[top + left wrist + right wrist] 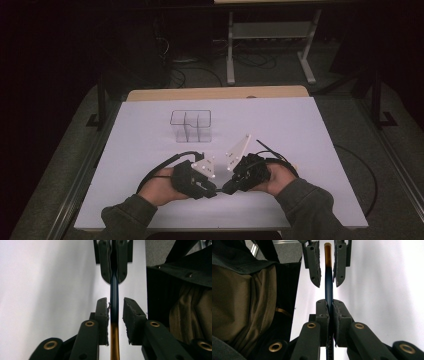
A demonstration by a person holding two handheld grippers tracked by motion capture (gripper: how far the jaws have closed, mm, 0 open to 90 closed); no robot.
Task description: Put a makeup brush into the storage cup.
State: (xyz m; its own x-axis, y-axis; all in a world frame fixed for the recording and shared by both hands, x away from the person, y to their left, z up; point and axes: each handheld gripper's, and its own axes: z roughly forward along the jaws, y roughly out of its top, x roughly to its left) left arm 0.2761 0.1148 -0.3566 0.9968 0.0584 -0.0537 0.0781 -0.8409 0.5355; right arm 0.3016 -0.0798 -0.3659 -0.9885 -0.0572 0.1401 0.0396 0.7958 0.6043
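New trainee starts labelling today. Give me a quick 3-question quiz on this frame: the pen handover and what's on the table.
1. True or false: the right gripper is clamped on the pen.
2. In the left gripper view, the left gripper's jaws are: A) pressed on the pen, B) parted with the pen between them, C) away from the pen.
3. Which see-through object stands on the white table beyond both grippers?

Key
1. True.
2. B; a gap shows beside the pen.
3. A clear organiser with compartments, standing upright.
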